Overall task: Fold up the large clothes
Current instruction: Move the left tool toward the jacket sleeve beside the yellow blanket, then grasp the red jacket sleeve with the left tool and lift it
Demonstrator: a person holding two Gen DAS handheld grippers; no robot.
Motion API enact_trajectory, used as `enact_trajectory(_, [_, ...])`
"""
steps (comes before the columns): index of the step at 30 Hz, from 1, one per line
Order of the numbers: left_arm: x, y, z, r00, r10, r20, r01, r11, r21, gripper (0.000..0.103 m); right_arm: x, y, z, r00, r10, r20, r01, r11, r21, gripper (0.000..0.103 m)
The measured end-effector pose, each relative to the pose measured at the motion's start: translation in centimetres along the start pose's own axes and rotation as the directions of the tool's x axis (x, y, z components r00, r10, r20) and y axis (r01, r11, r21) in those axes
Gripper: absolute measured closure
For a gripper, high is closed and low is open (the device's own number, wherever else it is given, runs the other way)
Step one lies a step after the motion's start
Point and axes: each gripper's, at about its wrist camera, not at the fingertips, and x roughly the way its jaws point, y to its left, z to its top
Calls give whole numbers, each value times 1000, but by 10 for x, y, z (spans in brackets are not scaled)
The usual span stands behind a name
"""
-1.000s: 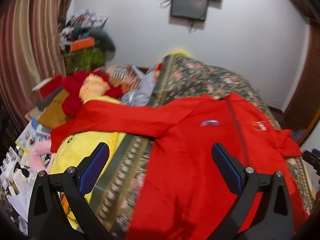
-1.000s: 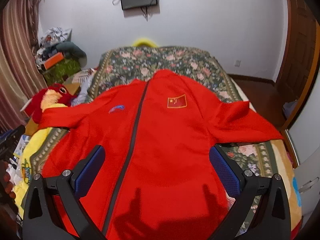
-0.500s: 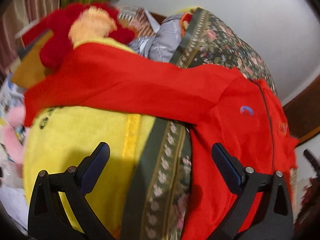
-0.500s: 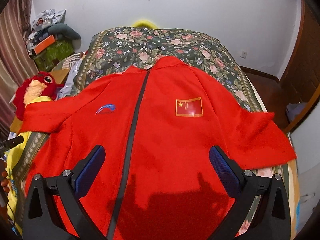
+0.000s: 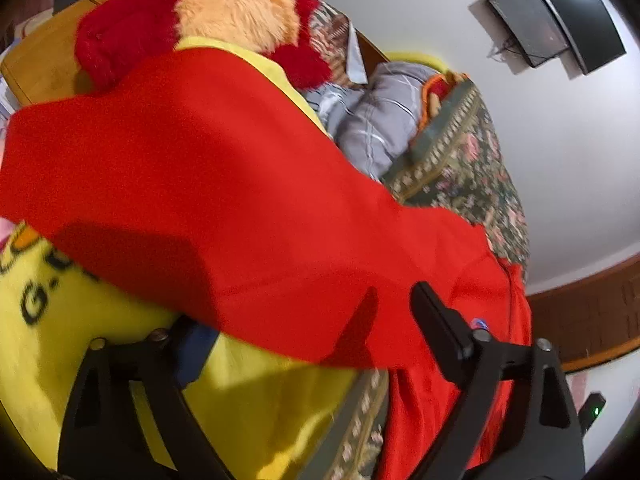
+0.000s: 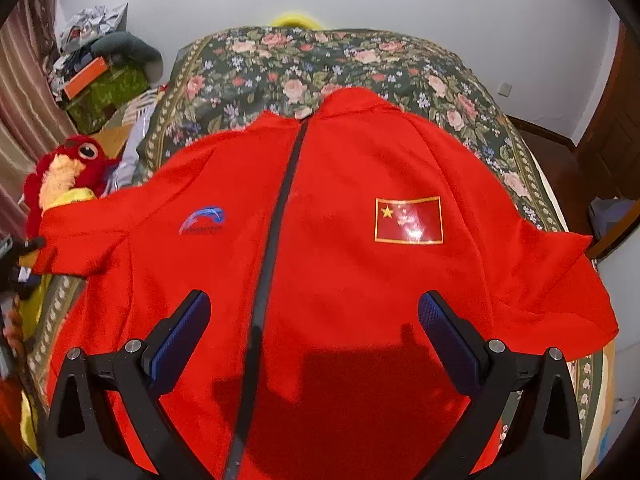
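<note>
Left wrist view: my left gripper (image 5: pixel 316 320) straddles the smooth red sleeve (image 5: pixel 224 200); one finger sits under the cloth, the other on top. Its jaws have just been closing, and I cannot tell whether the pads press the fabric. The sleeve drapes off the bed's left edge over a fuzzy yellow plush (image 5: pixel 248 412).

Right wrist view: my right gripper (image 6: pixel 314 320) stands wide, holding nothing, above the flat red jacket (image 6: pixel 340 280) with its dark zipper (image 6: pixel 276 224), spread across the floral bedspread (image 6: pixel 320 64).
</note>
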Motion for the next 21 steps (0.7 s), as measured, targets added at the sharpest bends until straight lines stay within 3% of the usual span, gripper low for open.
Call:
enact_trajectory(2, [0, 0, 7, 999, 36, 18, -36, 999, -4, 25, 1, -3, 0, 1000, -1, -6, 1, 1000, -5, 0])
enact_trajectory(4, [-2, -3, 12, 995, 92, 48, -92, 996, 1, 40, -1, -8, 1, 1000, -2, -2, 2, 1000, -3, 0])
enact_trajectory(6, [-4, -11, 15, 981, 169, 98, -174, 984, 39, 68, -4, -15, 4, 1000, 4, 7, -4, 1000, 5, 0])
enact_trajectory(8, [-2, -21, 16, 946, 291, 140, -308, 944, 115, 81, -8, -19, 7, 1000, 10, 13, -10, 1000, 14, 0])
enact_trajectory(11, [-7, -29, 15, 928, 333, 165, -357, 923, 144, 91, -17, -30, 10, 999, 20, 26, -21, 999, 24, 0])
enact_trajectory(14, [-21, -48, 17, 922, 323, 212, -360, 918, 165, 96, -24, -38, 11, 999, 16, 36, -16, 1000, 15, 0])
enact_trajectory(18, [-41, -88, 21, 937, 241, 252, -297, 930, 214, 96, -32, -49, 10, 999, 8, 46, -8, 1000, -4, 0])
enact_trajectory(21, [-44, -130, 22, 942, 198, 272, -274, 921, 278, 96, -37, -58, 7, 998, 14, 60, -13, 1000, -12, 0])
